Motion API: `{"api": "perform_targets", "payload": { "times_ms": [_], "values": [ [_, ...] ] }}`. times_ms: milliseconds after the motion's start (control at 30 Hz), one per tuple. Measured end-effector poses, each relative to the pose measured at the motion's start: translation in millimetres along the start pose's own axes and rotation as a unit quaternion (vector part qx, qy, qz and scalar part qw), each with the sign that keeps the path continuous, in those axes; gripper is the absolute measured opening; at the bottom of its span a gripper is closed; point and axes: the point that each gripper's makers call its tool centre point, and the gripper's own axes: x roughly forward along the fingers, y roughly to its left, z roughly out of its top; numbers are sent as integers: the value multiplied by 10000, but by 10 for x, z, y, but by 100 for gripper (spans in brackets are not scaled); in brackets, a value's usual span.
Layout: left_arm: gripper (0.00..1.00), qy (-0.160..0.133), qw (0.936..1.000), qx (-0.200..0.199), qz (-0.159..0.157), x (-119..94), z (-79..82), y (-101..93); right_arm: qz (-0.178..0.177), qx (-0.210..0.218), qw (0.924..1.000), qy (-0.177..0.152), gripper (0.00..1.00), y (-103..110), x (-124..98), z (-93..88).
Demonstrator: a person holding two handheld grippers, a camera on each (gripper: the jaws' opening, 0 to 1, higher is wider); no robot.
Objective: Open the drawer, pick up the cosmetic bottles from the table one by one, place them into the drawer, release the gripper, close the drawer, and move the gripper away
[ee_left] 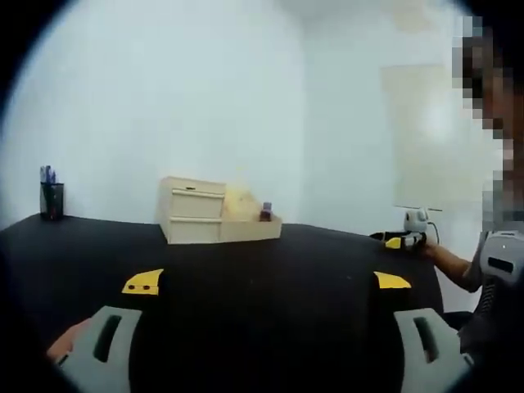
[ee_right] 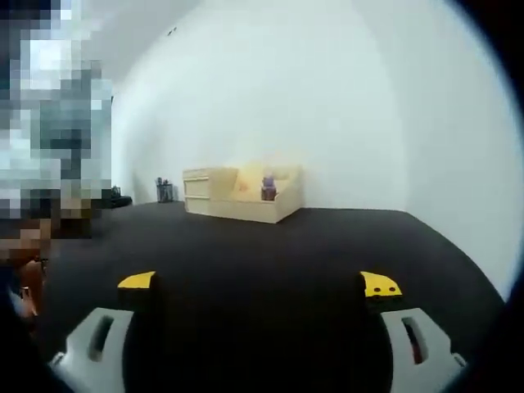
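Observation:
A small beige drawer chest (ee_left: 192, 209) (ee_right: 205, 190) stands on the far side of a black table (ee_left: 262, 270) (ee_right: 270, 246). Its bottom drawer (ee_left: 250, 229) (ee_right: 277, 205) is pulled out. A small purple cosmetic bottle (ee_left: 266, 213) (ee_right: 268, 188) stands upright in it, beside a blurry yellowish thing (ee_left: 241, 201) (ee_right: 248, 184). My left gripper (ee_left: 267, 282) is open and holds nothing, low over the near table. My right gripper (ee_right: 258, 283) is open too, also far from the chest. It shows in the left gripper view as well, at the table's right edge (ee_left: 407, 240).
A black pen cup (ee_left: 51, 198) (ee_right: 164, 191) stands at the table's far left corner. A person's hand and sleeve (ee_left: 458, 266) hold the right gripper at the right edge. White walls close in behind the table.

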Motion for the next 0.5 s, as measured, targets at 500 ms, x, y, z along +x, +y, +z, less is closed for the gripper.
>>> {"api": "perform_targets", "payload": {
  "times_ms": [500],
  "values": [
    [96, 117, 9999, -34, 1, 44, -102, -115, -2, -27, 9999, -98, 89, -45, -26, 29]
  ]
}}
